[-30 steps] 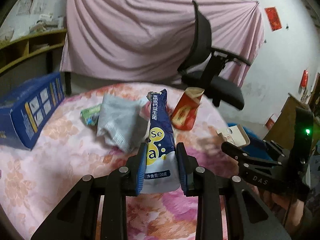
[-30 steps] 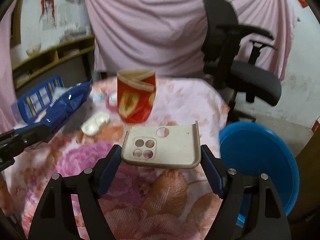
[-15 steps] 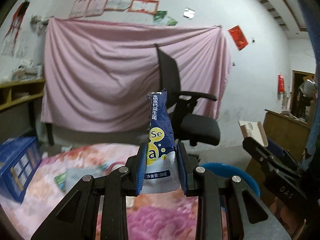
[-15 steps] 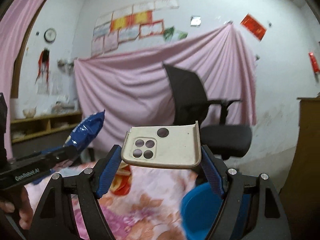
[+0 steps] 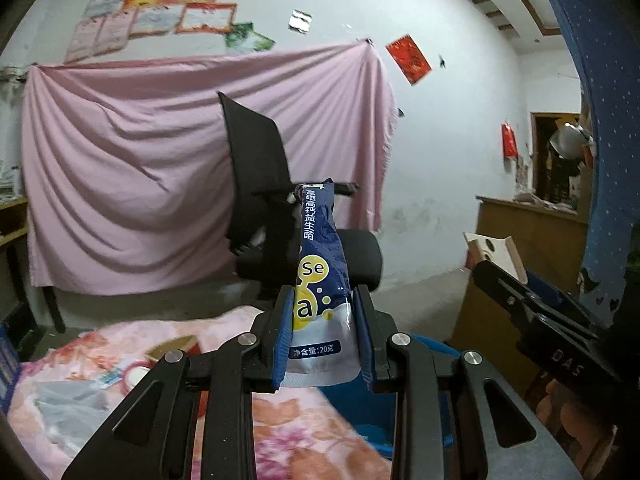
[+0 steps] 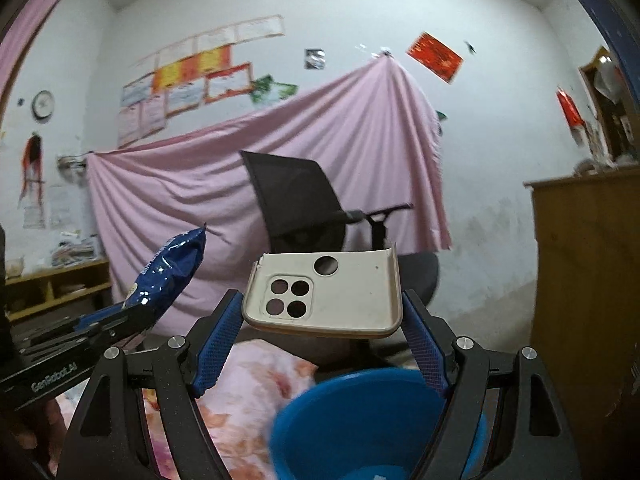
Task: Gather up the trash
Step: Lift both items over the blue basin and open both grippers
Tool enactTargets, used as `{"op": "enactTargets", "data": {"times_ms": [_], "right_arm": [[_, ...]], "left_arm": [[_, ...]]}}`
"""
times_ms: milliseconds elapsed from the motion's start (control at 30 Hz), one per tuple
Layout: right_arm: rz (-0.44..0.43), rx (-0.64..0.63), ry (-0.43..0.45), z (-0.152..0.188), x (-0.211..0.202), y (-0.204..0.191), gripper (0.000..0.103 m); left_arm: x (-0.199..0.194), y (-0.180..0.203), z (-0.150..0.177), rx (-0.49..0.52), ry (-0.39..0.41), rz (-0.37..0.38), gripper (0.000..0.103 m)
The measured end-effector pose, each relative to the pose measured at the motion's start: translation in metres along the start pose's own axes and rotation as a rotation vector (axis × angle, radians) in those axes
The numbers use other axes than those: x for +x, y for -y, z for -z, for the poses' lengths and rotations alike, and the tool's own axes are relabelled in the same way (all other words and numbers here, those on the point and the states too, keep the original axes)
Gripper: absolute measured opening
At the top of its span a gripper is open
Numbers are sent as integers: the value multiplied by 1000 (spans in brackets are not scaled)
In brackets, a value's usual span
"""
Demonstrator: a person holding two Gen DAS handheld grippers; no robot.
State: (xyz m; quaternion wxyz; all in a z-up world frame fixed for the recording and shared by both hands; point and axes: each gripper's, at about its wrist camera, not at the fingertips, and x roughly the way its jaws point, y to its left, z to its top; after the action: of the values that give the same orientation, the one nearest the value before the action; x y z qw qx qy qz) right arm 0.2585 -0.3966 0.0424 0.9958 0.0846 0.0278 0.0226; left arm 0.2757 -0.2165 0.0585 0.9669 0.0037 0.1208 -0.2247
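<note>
Left tool (image 5: 322,334) clamps blue sachet (image 5: 320,280), upright. Right tool (image 6: 322,334) grips beige phone case (image 6: 340,296) flat across pads, above blue bin (image 6: 360,420). Floral tabletop (image 5: 120,340) below.

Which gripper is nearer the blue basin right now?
Right. The right gripper, clamping the phone case, hangs just above the blue basin. The left gripper, holding the blue sachet, sits over the table edge, the basin beyond it.
</note>
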Motion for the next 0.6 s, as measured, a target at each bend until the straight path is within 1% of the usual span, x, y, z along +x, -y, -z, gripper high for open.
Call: {"op": "enactTargets", "data": {"times_ms": [167, 200, 333, 500, 600], "right_arm": [[36, 49, -71, 4, 11, 19, 78], [43, 58, -86, 6, 15, 22, 78], [54, 92, -146, 11, 26, 32, 78], [56, 132, -214, 18, 37, 41, 78], [52, 155, -254, 21, 44, 46, 78]], "left_arm": [[37, 13, 2, -28, -122, 57, 25], [47, 15, 4, -36, -155, 64, 25], [67, 17, 7, -71, -243, 78, 25], [81, 22, 12, -69, -315, 93, 25], [83, 25, 15, -75, -338, 101, 26]]}}
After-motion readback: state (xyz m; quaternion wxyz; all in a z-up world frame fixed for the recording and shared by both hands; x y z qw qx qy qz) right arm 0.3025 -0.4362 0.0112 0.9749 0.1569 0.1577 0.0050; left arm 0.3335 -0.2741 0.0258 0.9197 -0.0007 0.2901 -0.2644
